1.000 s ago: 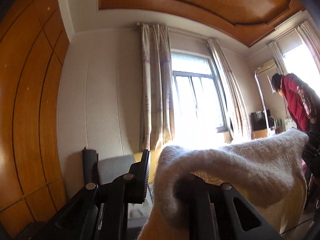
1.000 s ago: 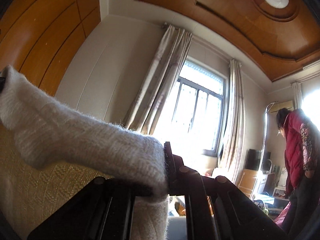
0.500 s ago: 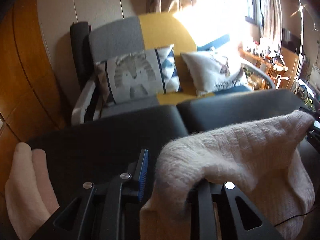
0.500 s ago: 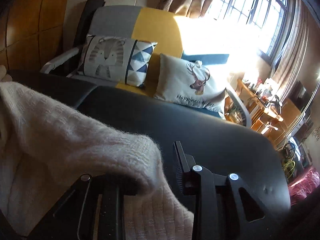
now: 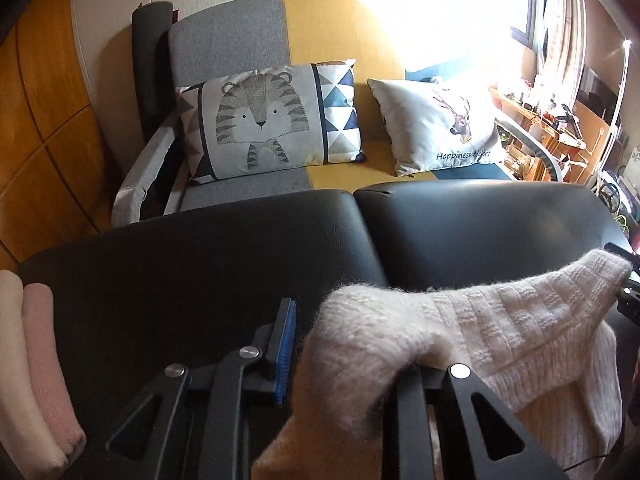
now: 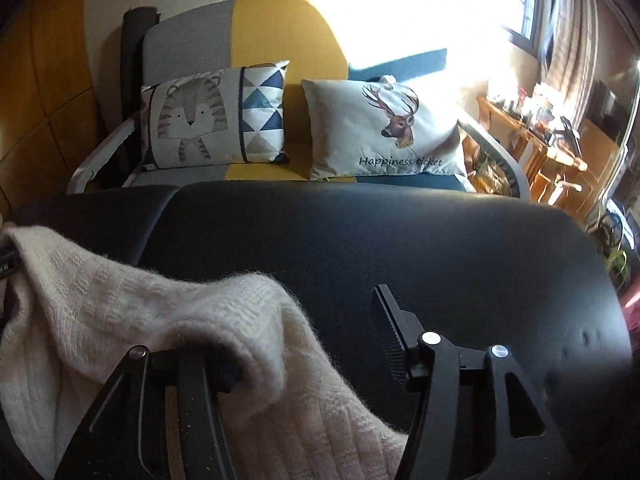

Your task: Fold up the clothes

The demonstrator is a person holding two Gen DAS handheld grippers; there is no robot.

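A fluffy cream knit sweater (image 5: 500, 332) hangs stretched between my two grippers just above the black padded table (image 5: 200, 260). My left gripper (image 5: 344, 336) has its jaws narrow, with a bunch of the sweater's edge between them. The fabric covers the right finger and lies against the blue pad (image 5: 285, 344). In the right wrist view the sweater (image 6: 120, 300) drapes over the left finger of my right gripper (image 6: 304, 332). Its jaws are opening, and its right finger (image 6: 394, 332) stands apart from the fabric over the bare table (image 6: 400, 240).
Folded cream and pink clothes (image 5: 40, 380) lie at the table's left end. Behind the table stands a grey, yellow and blue sofa (image 5: 320, 40) with a tiger cushion (image 5: 264, 120) and a deer cushion (image 5: 440, 124). Cluttered wooden shelves (image 6: 540, 140) stand at the right.
Both views swung down from the ceiling and window to the table and sofa, and the sweater came down with them. The right gripper's jaws spread apart off the fabric.
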